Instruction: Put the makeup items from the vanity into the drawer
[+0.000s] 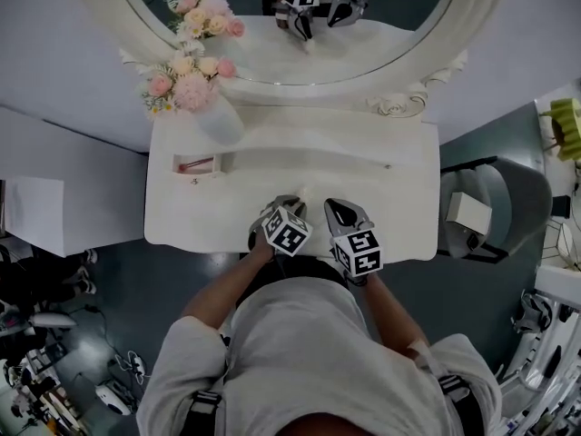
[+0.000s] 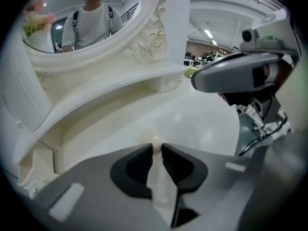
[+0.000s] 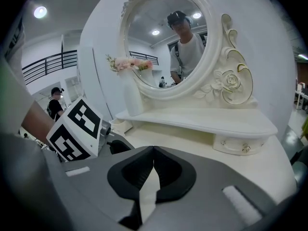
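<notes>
My left gripper (image 1: 292, 203) hovers low over the front middle of the white vanity top (image 1: 399, 207). Its jaws stand narrow and pinch a small pale, slightly glittery makeup item (image 2: 147, 134) that pokes out past the fingertips in the left gripper view (image 2: 157, 147). Just to its right my right gripper (image 1: 334, 209) is shut with nothing in it, its tips touching in the right gripper view (image 3: 153, 150). At the vanity's left a small drawer (image 1: 175, 163) stands pulled out, with a thin reddish item (image 1: 193, 163) lying inside.
A white vase of pink flowers (image 1: 216, 118) stands at the back left, before the oval mirror (image 1: 290, 25). A raised shelf (image 1: 318, 148) runs across the back, with a closed drawer (image 3: 237, 146) under its right end. A grey chair (image 1: 508, 198) sits to the right.
</notes>
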Available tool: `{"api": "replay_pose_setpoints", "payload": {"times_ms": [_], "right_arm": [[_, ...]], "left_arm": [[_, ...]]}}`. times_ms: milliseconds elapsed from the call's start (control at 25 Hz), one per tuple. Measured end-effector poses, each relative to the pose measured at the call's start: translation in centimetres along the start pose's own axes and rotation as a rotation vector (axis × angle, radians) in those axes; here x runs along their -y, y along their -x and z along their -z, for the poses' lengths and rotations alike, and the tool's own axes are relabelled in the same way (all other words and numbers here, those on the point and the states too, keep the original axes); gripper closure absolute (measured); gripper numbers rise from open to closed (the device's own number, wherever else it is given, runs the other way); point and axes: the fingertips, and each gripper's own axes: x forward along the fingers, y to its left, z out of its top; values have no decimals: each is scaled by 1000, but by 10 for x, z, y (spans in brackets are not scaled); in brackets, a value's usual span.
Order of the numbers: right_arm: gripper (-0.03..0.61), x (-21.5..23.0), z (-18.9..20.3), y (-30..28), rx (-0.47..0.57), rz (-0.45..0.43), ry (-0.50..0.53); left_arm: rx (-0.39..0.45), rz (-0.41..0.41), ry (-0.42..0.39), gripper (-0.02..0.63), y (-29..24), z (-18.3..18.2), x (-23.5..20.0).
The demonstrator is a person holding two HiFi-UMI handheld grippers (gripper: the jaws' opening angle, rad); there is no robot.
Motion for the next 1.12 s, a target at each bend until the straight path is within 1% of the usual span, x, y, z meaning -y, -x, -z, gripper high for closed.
{"api": "replay_pose_setpoints", "payload": {"times_ms": [160,320,600,920,1120], "right_arm": [[577,-1,-11,-8,13,-2,17],[577,-4,-9,-10,9,-2,16],[577,-14,-8,-16,-3,-16,22],[577,-46,-24,-34,-4,-80,67],[577,-75,-39,-55,-3,-136,103]], "left_arm": [[18,-5,9,568,5,-1,-13],[37,-13,32,572,14,2,-21],[73,-52,15,574,36,1,-38],[104,-85,-20,574,76,3,-58],[120,-119,3,574,100,14,-82]]}}
